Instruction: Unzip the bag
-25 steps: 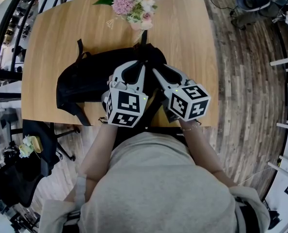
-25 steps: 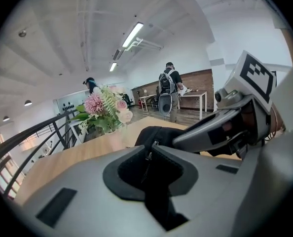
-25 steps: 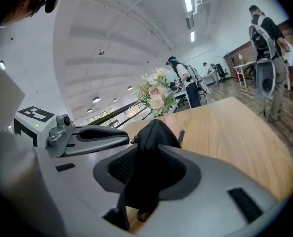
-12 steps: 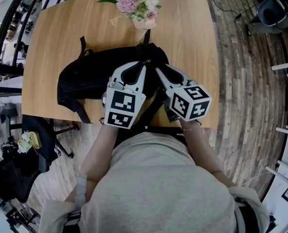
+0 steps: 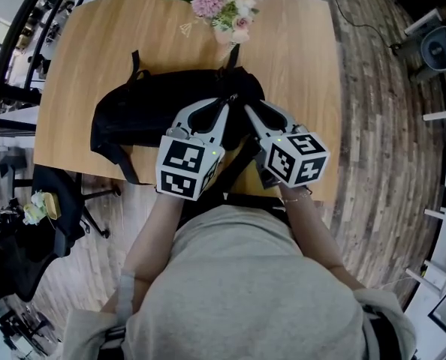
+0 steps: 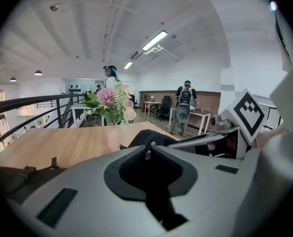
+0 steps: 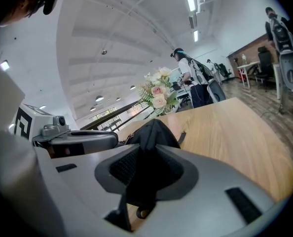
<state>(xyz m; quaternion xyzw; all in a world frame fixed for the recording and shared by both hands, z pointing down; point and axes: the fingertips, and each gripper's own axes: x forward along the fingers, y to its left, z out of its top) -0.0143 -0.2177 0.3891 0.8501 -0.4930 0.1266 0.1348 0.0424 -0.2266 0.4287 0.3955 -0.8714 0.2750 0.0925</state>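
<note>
A black backpack (image 5: 140, 115) lies flat on the wooden table (image 5: 298, 58). Both grippers meet at its right end. My left gripper (image 5: 229, 100) is shut, and in the left gripper view its tips (image 6: 149, 149) pinch a small metal zipper pull (image 6: 148, 154). My right gripper (image 5: 245, 108) sits just to its right. In the right gripper view its jaws (image 7: 154, 142) are shut on a raised fold of the bag's black fabric (image 7: 154, 127), having just been closing on it. A strap loop (image 7: 142, 212) hangs below the jaws.
A vase of pink and white flowers (image 5: 234, 2) stands at the table's far edge, just behind the bag. A bag strap (image 5: 122, 167) reaches the near edge on the left. A black chair (image 5: 58, 216) stands left of the person. People stand beyond the table in both gripper views.
The left gripper has rolled a little, its marker cube tilting left. The right gripper and the bag have stayed where they were. The head view has shifted slightly.
</note>
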